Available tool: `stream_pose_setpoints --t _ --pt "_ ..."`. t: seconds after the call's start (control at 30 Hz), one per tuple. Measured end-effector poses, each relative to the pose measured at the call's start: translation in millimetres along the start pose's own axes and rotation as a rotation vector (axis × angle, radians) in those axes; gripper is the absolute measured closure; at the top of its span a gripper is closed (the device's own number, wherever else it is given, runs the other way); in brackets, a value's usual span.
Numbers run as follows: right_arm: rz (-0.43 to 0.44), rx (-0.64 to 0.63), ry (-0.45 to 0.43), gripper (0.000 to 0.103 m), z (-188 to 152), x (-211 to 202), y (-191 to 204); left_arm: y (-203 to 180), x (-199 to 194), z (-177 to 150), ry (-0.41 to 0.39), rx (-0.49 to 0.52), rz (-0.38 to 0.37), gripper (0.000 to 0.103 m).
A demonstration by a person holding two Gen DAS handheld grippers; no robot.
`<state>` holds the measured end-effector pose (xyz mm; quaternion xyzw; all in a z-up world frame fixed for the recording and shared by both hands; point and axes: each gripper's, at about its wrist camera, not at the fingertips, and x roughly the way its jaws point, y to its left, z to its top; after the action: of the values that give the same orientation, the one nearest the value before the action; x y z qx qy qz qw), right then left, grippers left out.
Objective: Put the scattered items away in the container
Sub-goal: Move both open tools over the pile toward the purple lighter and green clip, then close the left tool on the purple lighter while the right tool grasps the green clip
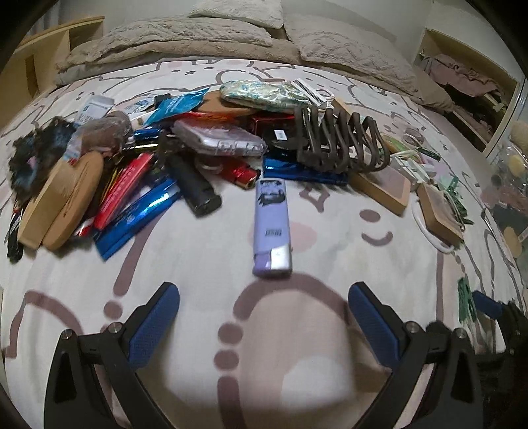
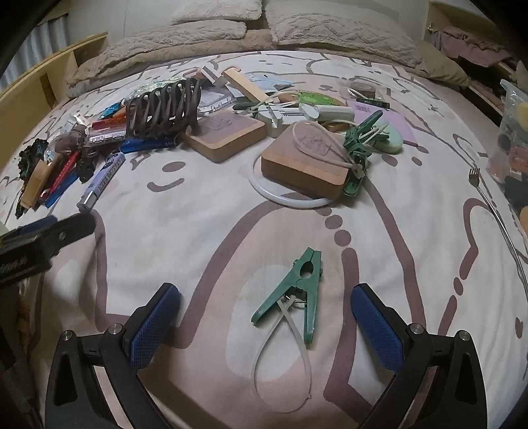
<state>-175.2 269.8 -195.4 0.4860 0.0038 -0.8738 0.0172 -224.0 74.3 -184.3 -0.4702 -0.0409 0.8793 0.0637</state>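
A big bed fills the room, with a pale bedspread (image 2: pixel 198 231) that has brown cartoon lines on it, and fluffy beige pillows (image 2: pixel 330 29) far back at 12 o'clock.

Almost nothing looks tidied yet. Lots of small things lie all over the bedspread. In the left wrist view, a messy pile sits from 10 to 1 o'clock: a twisty dark brown wire rack (image 1: pixel 340 138), a shiny blue foil packet (image 1: pixel 138 217), a round light wooden disc (image 1: pixel 62 201) and a black lighter (image 1: pixel 194 188). A light purple lighter (image 1: pixel 272 227) lies alone, near the front of the pile, just ahead of the left gripper (image 1: pixel 264 316). Its two blue fingers are spread wide and hold nothing.

In the right wrist view, a green plastic clothes peg with a white loop (image 2: pixel 297 290) lies on the bedspread between the spread blue fingers of the right gripper (image 2: pixel 265 313). The fingers are not touching it. Further back at 12 o'clock sit two square wooden blocks (image 2: pixel 307 165), a white ring (image 2: pixel 283 198) and a bunch of green pegs (image 2: pixel 359 145).

At 3 o'clock, at the edge, is a clear plastic bag or box (image 2: pixel 511 132) with some things inside. That may be the container, but I cannot tell for sure.

So I think the job has hardly started. Nearly everything is left to move.
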Motion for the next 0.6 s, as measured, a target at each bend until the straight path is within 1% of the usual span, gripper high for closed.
stream_pose_setpoints --t 0.23,0.37,0.47,0.6 --pt "-0.013 -0.011 -0.007 0.000 -2 1 2 -9 15 16 0.000 0.029 0.020 0.000" --pt "-0.025 -0.020 -0.015 0.000 -3 3 4 -14 22 23 0.004 0.046 0.020 0.000" --pt "-0.019 -0.014 -0.026 0.000 -4 4 2 -16 27 28 0.009 0.056 0.020 0.000" --pt "-0.012 -0.010 -0.033 0.000 -5 6 1 -21 36 30 0.039 0.092 0.046 0.000"
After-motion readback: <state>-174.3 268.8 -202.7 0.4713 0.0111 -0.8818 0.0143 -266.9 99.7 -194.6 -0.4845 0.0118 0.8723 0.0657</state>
